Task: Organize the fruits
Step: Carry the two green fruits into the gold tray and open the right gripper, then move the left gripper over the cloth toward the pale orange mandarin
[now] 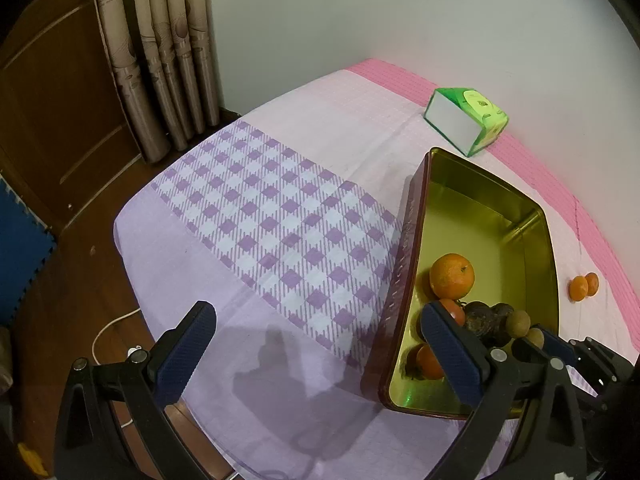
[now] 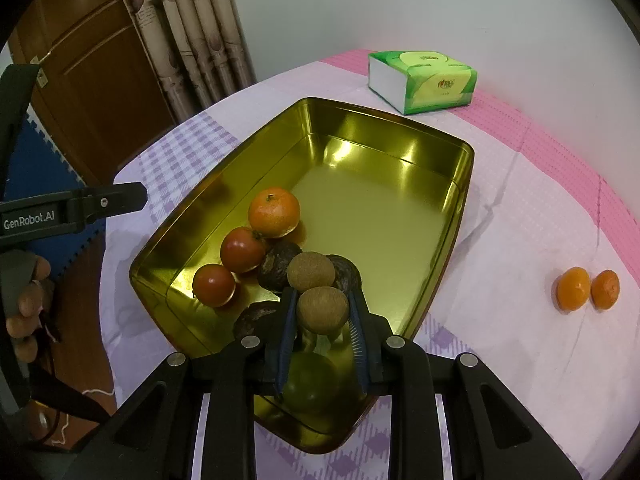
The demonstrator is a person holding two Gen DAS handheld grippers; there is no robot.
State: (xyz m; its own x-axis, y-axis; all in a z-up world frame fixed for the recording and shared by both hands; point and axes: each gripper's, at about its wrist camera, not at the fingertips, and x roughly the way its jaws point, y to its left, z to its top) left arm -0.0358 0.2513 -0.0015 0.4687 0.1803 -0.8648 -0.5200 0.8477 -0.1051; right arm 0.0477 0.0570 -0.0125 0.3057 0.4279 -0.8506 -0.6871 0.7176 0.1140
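Right gripper (image 2: 323, 310): mine, clamped on a round brown fruit (image 2: 322, 309), held between the two blue-padded fingers just above the near end of the tin.

Left gripper (image 1: 320, 354): mine, fingers wide apart and holding nothing; one finger hangs over the cloth, the other over the tin's near corner.

Tin (image 2: 464, 200): a rectangular metal box with a shiny gold inside, sitting on the worktop. Its far half is bare; the fruit is bunched at the near end.

Fruit in the tin: one mandarin (image 2: 274, 212) farthest in; two red tomatoes (image 2: 242, 249) beside it toward the left wall; a second brown fruit (image 2: 311, 272) touching the one I hold; dark wrinkled fruits (image 2: 278, 265) under and around those two; a green fruit (image 2: 310, 380) partly hidden below my right gripper.

Fruit outside the tin: two small mandarins (image 2: 573, 289), touching each other, on the cloth well to the right of the tin.

Worktop (image 1: 280, 220): covered by a cloth, checked purple and white in the middle, pale lilac around it, pink along the far edge.

Tissue pack (image 2: 424, 80): green and white, on the far side of the worktop beyond the tin, near the white wall.

Surroundings: patterned curtain (image 1: 160, 48) and a brown wooden door at the far left.
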